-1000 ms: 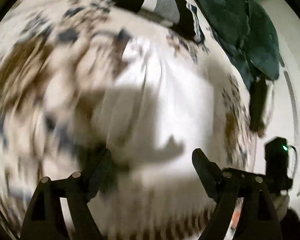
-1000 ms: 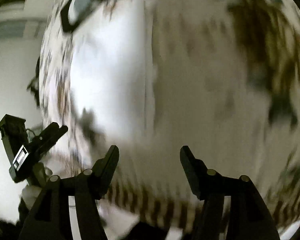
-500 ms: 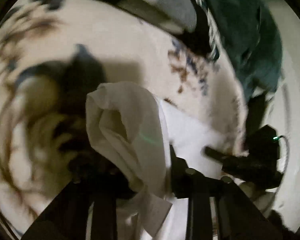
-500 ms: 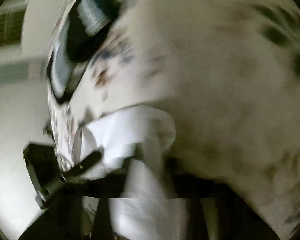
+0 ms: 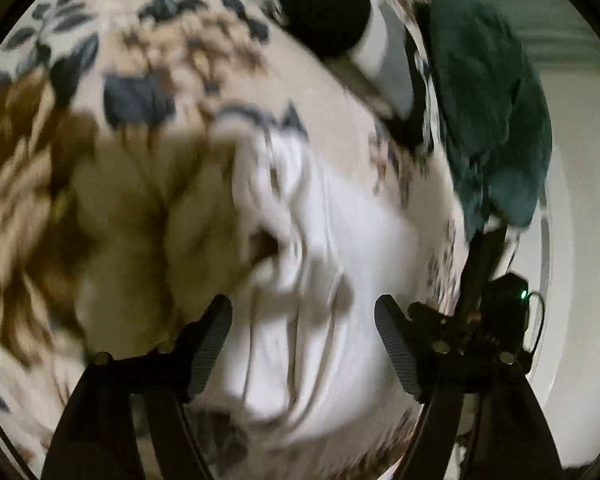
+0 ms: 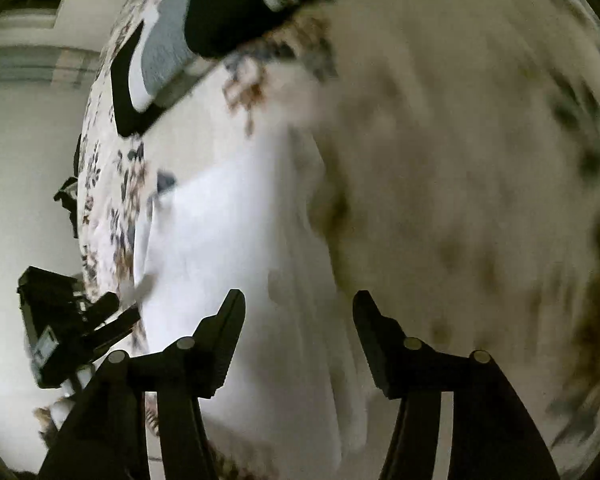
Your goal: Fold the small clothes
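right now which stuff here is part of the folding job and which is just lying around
Part of the job:
white garment
left claw, open
right claw, open

Just lying about:
dark green cloth
black and grey garment
floral bedspread, the surface underneath

Open floral bedspread (image 5: 172,52) lies to the left of the crumpled white garment (image 5: 340,240), with nothing standing on it. Beyond the garment, a black-and-grey folded garment (image 5: 340,20) and a dark green cloth (image 5: 492,128) crowd the far right edge. The other gripper (image 5: 496,320) occupies the near right edge, beside the white garment.
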Demonstrator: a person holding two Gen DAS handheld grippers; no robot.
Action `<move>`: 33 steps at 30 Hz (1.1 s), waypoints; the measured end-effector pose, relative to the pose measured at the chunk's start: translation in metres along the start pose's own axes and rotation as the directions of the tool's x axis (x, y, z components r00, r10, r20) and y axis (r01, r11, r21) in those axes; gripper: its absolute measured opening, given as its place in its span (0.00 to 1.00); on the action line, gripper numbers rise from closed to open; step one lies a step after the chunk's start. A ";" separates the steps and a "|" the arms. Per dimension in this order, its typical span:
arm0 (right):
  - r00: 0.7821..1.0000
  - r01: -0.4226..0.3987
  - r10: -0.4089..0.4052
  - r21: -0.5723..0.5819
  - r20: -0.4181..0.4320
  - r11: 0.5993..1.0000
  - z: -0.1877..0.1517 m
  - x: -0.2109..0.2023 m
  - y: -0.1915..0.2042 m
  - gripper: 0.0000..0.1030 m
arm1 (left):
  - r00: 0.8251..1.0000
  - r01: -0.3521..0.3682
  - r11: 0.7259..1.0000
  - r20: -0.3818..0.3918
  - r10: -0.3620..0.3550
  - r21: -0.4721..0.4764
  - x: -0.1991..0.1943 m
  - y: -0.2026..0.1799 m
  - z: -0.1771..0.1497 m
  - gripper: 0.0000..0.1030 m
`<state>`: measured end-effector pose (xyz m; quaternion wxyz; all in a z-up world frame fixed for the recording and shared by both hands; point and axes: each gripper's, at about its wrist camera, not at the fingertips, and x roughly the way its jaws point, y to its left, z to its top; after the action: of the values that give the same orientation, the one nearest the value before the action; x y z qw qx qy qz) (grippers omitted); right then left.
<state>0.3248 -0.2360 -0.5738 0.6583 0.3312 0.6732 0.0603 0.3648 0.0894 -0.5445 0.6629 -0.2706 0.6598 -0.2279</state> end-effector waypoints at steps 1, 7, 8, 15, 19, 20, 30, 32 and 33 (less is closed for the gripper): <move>1.000 -0.012 0.013 0.027 -0.020 1.000 -0.012 0.002 -0.007 0.59 | 0.999 -0.019 1.000 -0.032 0.019 0.010 0.010 0.000 -0.007 0.71; 0.983 -0.136 0.157 0.203 -0.091 0.970 -0.061 0.046 -0.030 0.63 | 0.992 0.096 0.993 -0.069 -0.101 -0.073 0.054 0.001 -0.029 0.68; 0.982 -0.158 0.177 0.218 -0.068 0.963 -0.063 0.045 -0.030 0.60 | 0.984 0.162 0.982 -0.058 -0.168 -0.097 0.054 -0.001 -0.028 0.63; 0.906 -0.405 0.422 0.336 0.022 0.851 -0.076 0.030 -0.046 0.21 | 0.875 0.466 0.781 0.088 -0.476 -0.416 0.046 0.067 -0.034 0.46; 0.983 -0.150 0.170 0.224 -0.073 0.963 -0.075 0.032 -0.041 0.33 | 0.958 0.263 0.921 -0.039 -0.285 -0.287 0.033 0.060 -0.031 0.55; 0.985 -0.135 0.153 0.194 -0.080 0.972 -0.074 0.029 -0.035 0.37 | 0.964 0.238 0.939 -0.054 -0.259 -0.250 0.028 0.053 -0.029 0.61; 0.992 -0.071 0.059 0.110 0.108 0.991 -0.024 0.005 -0.009 0.63 | 0.999 0.034 0.999 0.002 -0.034 0.014 0.049 -0.016 0.033 0.79; 0.991 -0.056 0.042 0.103 0.129 0.993 -0.003 0.005 -0.015 0.63 | 1.000 0.000 1.000 -0.018 0.000 0.025 0.070 -0.018 0.045 0.76; 0.992 -0.047 0.034 0.099 0.125 0.994 0.010 0.015 -0.009 0.63 | 1.000 0.010 1.000 -0.016 -0.009 0.027 0.074 -0.014 0.046 0.76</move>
<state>0.3322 -0.2388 -0.5931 0.6795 0.3810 0.6267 0.0188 0.4132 0.0327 -0.5913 0.6604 -0.2628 0.6604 -0.2422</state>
